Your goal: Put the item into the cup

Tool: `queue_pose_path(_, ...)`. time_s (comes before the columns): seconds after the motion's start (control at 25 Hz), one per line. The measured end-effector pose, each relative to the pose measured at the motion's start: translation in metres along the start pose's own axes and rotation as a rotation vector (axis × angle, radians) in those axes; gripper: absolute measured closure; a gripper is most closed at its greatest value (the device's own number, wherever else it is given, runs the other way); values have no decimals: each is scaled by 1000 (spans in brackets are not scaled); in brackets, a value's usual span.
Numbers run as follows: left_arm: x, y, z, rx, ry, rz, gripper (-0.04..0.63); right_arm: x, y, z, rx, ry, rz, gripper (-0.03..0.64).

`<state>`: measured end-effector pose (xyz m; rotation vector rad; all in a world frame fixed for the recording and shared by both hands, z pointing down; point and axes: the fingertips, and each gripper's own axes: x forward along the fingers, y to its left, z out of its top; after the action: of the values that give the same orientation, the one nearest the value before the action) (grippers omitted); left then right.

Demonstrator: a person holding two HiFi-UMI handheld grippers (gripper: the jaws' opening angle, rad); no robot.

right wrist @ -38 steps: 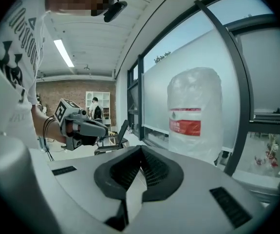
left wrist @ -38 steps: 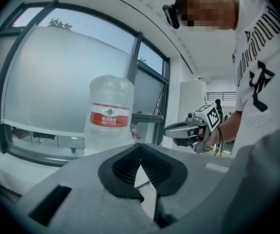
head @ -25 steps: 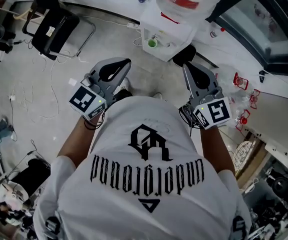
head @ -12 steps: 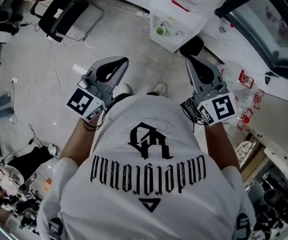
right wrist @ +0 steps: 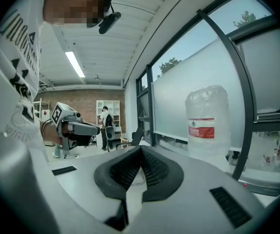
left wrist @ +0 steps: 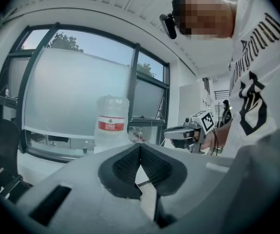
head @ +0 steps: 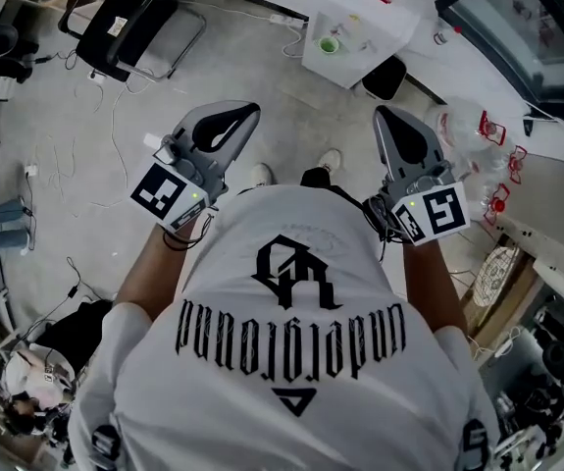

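Observation:
In the head view both grippers are held level in front of the person's chest, over the floor. My left gripper (head: 246, 113) is shut, its ribbed pads (left wrist: 130, 162) meeting with nothing between them. My right gripper (head: 384, 115) is shut too and holds nothing; its jaws (right wrist: 140, 151) are pressed together. A small green cup (head: 328, 44) stands on a white water dispenser (head: 370, 37) at the top of the head view, well ahead of both grippers. A large water bottle (left wrist: 112, 123) with a red label shows ahead in both gripper views, also as the bottle (right wrist: 207, 126).
A black chair (head: 129, 23) stands at the upper left, with loose cables (head: 85, 155) on the grey floor. A black bin (head: 385, 77) sits beside the dispenser. Window frames (head: 517, 37) and cluttered shelving (head: 517, 263) line the right side.
The room has slid in the head view: the dispenser has shifted up and to the right and the chair sits higher. Both grippers stay shut and side by side.

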<state>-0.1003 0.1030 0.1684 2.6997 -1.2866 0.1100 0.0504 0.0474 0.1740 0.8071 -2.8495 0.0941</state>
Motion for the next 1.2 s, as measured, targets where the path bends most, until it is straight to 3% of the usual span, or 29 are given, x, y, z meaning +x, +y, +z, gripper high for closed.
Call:
queue_pose_path(0.24,-48,3,-8,-9,-20,-71,581,-4,56,-4,0,17,-76,603)
queue_pose_path(0.52,-67,-29,-21,-28,-33,-138,581,-46,92,-15,3,42,-140,603)
queue_pose_path(0.84,-56,-82,-14,-9,-42,-131,581,-89,91,-15,-23,20,-107,603)
queue_pose_path(1.0,-43,-117,-14,47,-16,-118,581,-116,87,-18,-37,21,-76,603)
queue_pose_path(1.2,-27,-157,-14,31,-28,-92,581,-158,80,-31,-25,24,-45,603)
